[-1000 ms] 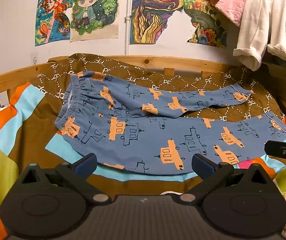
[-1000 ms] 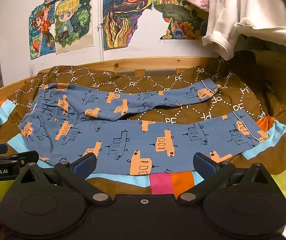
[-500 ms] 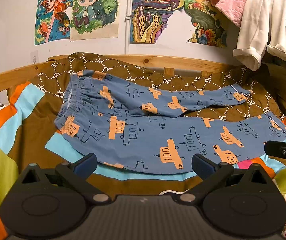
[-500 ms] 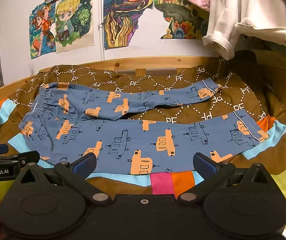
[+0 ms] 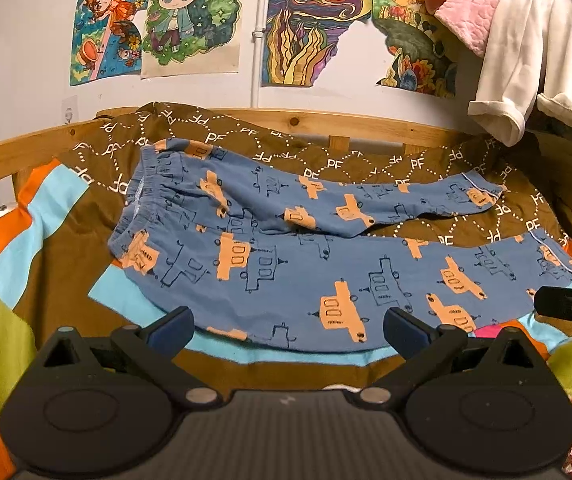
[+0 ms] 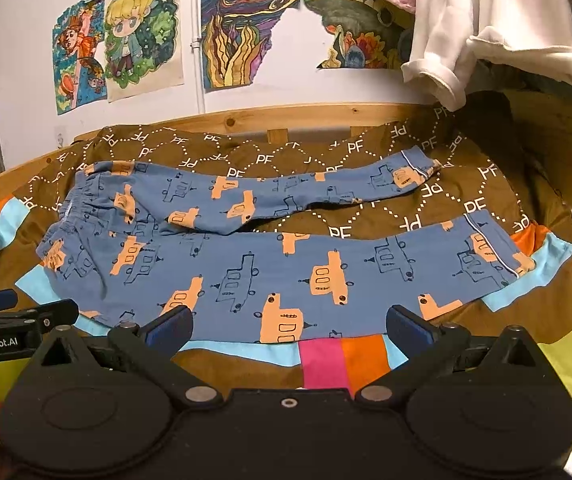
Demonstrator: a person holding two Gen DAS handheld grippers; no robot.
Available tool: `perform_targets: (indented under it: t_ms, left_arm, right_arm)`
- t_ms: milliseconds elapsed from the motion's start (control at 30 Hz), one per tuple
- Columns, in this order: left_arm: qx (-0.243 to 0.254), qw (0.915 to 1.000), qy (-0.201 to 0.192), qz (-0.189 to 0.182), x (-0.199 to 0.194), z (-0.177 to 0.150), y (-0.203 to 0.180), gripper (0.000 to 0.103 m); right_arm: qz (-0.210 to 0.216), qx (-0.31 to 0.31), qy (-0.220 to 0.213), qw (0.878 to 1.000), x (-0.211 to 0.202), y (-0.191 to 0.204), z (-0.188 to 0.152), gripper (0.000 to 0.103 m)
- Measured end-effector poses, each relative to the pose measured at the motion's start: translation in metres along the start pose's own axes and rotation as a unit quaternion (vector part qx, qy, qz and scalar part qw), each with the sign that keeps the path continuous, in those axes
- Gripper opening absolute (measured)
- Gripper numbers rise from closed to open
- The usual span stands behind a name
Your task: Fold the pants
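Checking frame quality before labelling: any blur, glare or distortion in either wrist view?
Left wrist view: sharp, pants evenly lit, no glare; fisheye bows the bed rail. Right wrist view: equally sharp, dark corners, white shirt bright but not blown out.

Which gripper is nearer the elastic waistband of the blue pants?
Left. The left gripper hovers open off the near edge, toward the waistband end; the right gripper, also open, sits farther along the near leg, toward the cuffs.

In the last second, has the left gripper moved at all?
No. In the left wrist view the left gripper hangs open, and the pants and wooden bed rail sit at the same spots in the frame as a second ago.
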State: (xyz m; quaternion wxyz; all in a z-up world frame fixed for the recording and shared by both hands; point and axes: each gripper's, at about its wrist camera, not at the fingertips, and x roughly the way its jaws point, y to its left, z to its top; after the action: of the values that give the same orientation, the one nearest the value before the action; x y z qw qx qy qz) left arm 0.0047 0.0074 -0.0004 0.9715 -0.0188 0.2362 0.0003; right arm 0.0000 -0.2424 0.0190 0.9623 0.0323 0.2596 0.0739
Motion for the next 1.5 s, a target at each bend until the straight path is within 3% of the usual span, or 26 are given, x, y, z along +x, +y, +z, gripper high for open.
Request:
perform_targets:
  t_ms: [167, 367, 567, 800, 967, 1100, 1233, 1400, 1500]
  left_arm:
    - [0.004, 0.9998, -0.008, -0.016, -0.001, 0.029, 0.004, 0.103]
    - [0.025, 0.9986, -0.036, -0.03, -0.019, 0.092, 0.004, 0.103]
    - [0.039, 0.9981, -0.016, -0.045, -0.029, 0.158, 0.013, 0.103]
    - [0.083, 0.9962, 0.015, -0.023, -0.013, 0.208, 0.025, 0.103]
    - [0.11, 0.993, 0.043, -0.009, 0.029, 0.225, 0.038, 0.103]
    - [0.154, 0.9877, 0.029, -0.008, 0.077, 0.229, 0.046, 0.103]
    - [0.181, 0.9832, 0.0, -0.021, 0.14, 0.23, 0.054, 0.103]
    - [0.162, 0.9865, 0.022, -0.017, 0.223, 0.238, 0.069, 0.103]
    - [0.182, 0.98, 0.054, -0.06, 0.273, 0.248, 0.072, 0.102]
  right_arm:
    - [0.019, 0.02, 0.015, 1.0, 0.0, -0.001, 0.03, 0.102]
    - [0.048, -0.011, 0.008, 0.999, -0.018, 0.014, 0.099, 0.102]
    - [0.048, -0.048, 0.05, 0.996, -0.03, 0.028, 0.16, 0.102]
    - [0.091, -0.082, 0.095, 0.988, -0.018, 0.038, 0.209, 0.102]
    - [0.159, -0.123, 0.113, 0.973, 0.03, 0.038, 0.236, 0.102]
    - [0.229, -0.201, 0.101, 0.947, 0.084, 0.035, 0.248, 0.102]
    - [0.261, -0.272, 0.085, 0.922, 0.154, 0.024, 0.249, 0.102]
    - [0.274, -0.239, 0.115, 0.924, 0.253, -0.014, 0.25, 0.099]
    - [0.27, -0.208, 0.143, 0.929, 0.316, -0.039, 0.256, 0.095]
